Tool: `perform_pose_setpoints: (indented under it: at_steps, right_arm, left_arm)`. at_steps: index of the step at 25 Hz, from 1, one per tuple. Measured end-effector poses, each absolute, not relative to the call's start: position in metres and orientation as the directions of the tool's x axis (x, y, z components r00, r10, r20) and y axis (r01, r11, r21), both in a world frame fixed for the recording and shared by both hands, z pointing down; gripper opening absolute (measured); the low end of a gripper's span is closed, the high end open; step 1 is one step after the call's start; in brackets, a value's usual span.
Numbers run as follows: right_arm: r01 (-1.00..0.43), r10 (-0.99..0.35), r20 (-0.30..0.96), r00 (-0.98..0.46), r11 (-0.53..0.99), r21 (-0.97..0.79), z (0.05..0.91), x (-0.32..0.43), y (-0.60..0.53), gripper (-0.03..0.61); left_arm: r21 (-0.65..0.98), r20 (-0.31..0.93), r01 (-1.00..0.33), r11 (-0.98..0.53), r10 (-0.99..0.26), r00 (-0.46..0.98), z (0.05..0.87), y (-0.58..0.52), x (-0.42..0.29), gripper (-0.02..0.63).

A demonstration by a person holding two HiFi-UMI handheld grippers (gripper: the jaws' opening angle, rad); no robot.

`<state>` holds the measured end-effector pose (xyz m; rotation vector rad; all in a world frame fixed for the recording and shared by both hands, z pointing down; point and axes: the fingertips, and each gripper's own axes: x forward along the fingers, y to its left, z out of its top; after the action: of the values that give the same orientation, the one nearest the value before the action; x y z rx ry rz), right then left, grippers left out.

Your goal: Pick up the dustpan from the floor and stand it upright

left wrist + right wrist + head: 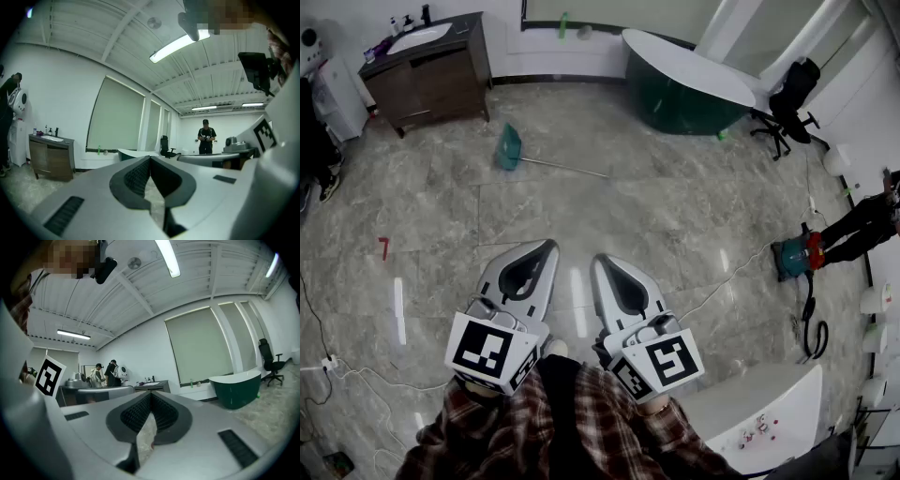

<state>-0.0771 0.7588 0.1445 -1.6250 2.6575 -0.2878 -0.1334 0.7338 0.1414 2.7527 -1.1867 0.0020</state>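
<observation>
Currently logged:
- left gripper point(546, 248): jaws closed tip to tip, nothing between; held level, low in head view.
- right gripper point(602, 260): just beside left; jaws together, empty.
- teal dustpan point(508, 147): lying on grey tiled floor point(675, 216), well apart from both grippers, long handle point(567, 169) trailing right.
- wooden vanity point(427, 75): far left.
- green bathtub point(675, 103): far right.

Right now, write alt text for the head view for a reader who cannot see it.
A teal dustpan lies on the grey stone floor, its long handle flat, ahead of the left gripper and right gripper, held side by side, both shut and empty. A wooden vanity and a green bathtub stand by the far wall.
</observation>
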Motion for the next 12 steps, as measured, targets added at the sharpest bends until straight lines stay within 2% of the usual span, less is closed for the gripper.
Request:
perform_pose_setpoints:
  at_steps: [12]
  right_arm:
    - [-0.89, -0.89, 0.097, -0.446, 0.429, -0.156, 0.147, -0.121, 0.625, 0.011]
  left_arm:
    - [0.136, 0.054, -0.693, -0.708, -0.693, 0.719, 0.144, 0.601, -0.171, 0.011]
